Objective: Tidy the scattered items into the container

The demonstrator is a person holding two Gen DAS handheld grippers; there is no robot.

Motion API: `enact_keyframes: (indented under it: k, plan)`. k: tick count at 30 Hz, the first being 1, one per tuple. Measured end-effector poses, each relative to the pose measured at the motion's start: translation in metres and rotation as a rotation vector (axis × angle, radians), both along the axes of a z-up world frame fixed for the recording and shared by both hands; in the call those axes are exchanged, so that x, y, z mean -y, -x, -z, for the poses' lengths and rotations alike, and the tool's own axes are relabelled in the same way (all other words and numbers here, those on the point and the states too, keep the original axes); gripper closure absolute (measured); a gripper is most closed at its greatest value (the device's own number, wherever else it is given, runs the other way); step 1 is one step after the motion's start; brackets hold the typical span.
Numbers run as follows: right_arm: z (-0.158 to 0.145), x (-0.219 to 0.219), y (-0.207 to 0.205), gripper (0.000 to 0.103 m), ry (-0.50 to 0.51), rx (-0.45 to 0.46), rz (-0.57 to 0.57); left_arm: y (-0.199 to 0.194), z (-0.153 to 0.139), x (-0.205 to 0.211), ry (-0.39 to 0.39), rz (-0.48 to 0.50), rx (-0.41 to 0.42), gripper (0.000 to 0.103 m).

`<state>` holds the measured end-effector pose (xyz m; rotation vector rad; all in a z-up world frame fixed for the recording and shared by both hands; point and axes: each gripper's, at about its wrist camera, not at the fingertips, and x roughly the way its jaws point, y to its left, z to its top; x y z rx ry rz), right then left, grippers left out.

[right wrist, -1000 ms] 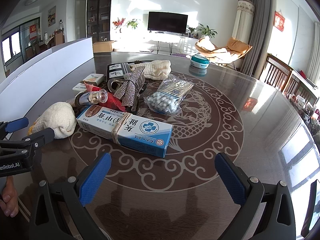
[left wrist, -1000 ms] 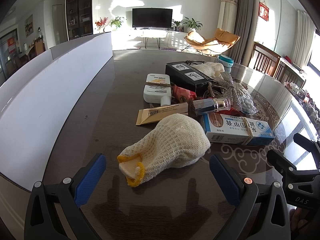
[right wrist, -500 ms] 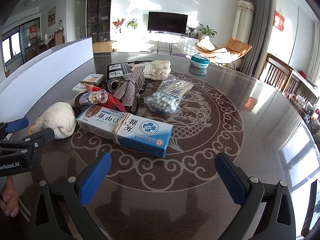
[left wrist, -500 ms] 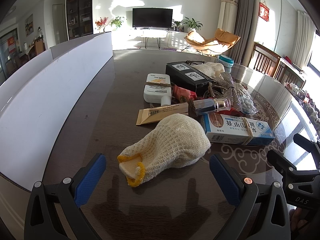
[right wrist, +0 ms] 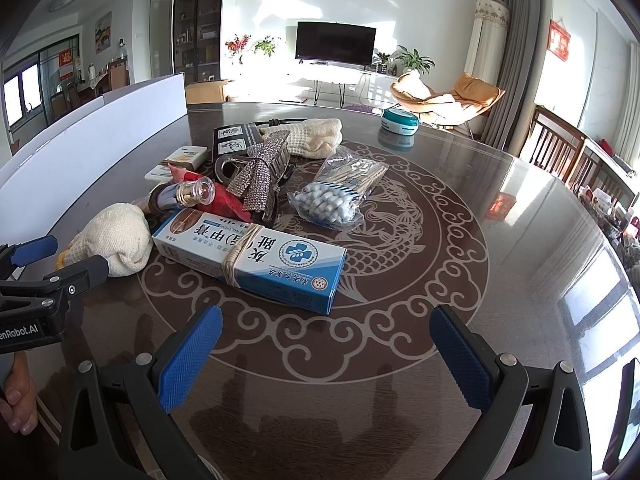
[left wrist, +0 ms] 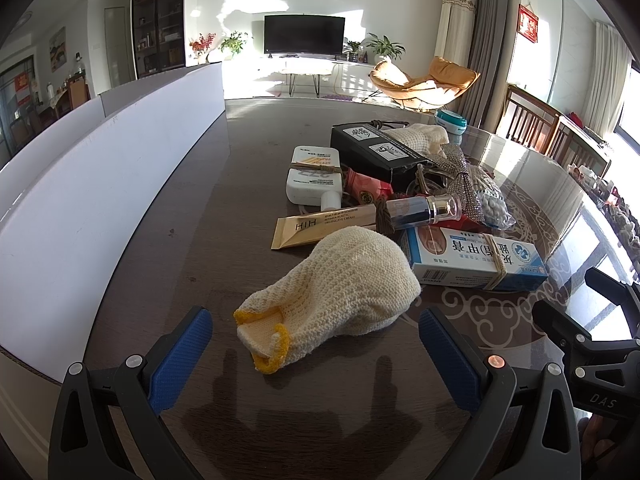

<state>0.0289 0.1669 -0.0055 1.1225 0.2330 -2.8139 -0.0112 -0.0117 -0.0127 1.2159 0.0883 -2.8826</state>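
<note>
Right now the left gripper is hovering low over the dark round glass-topped table, its blue-padded jaws spread wide and gripping nothing. Just ahead of it the cream knitted pouch with a yellow-trimmed mouth is lying on its side, the open end pointing toward the gripper, between the two fingers' lines but not touching either pad. The right gripper is likewise standing wide open and empty, poised above the table's pale scroll pattern, with the blue-and-white cardboard medicine box tied with twine lying near its left finger.

Behind the pouch the scattered things are crowding together: a gold flat cream tube, a white flat bottle bound with twine, a dark blue glass bottle with a clear cap, a black rectangular box with white labels, a silver rhinestone bow, a clear bag of cotton swabs and a second cream knitted pouch. A teal-and-white round tin is sitting well apart at the far side.

The container, a long white-walled box, is running along the table's left side, beside the items.
</note>
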Motion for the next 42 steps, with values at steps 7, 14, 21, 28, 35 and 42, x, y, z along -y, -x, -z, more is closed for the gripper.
enact_keyframes:
  k: [7,14,21,28,35,42]
  plan:
    - [0.0004,-0.0007,0.0003,0.000,0.005,0.005,0.000,0.0006,0.0010,-0.0008,-0.002,-0.001,0.002,0.000]
    - [0.0005,-0.0006,0.0003,0.000,0.005,0.006,0.001,0.0008,0.0014,-0.0009,-0.003,-0.001,0.003,0.000]
    - [0.0005,-0.0010,0.0004,0.000,0.006,0.005,0.001,0.0008,0.0019,-0.0015,-0.005,-0.002,0.004,0.000]
    - [0.0006,-0.0012,0.0002,0.000,0.009,0.006,0.002,0.0009,0.0022,-0.0014,-0.007,-0.002,0.004,0.000]
    - [0.0010,-0.0007,0.0004,0.000,0.012,0.006,0.004,0.0010,0.0023,-0.0014,-0.009,-0.002,0.004,0.000]
    - [0.0011,-0.0014,0.0008,0.000,0.013,0.007,0.004,0.0011,0.0023,-0.0012,-0.009,-0.002,0.005,0.000]
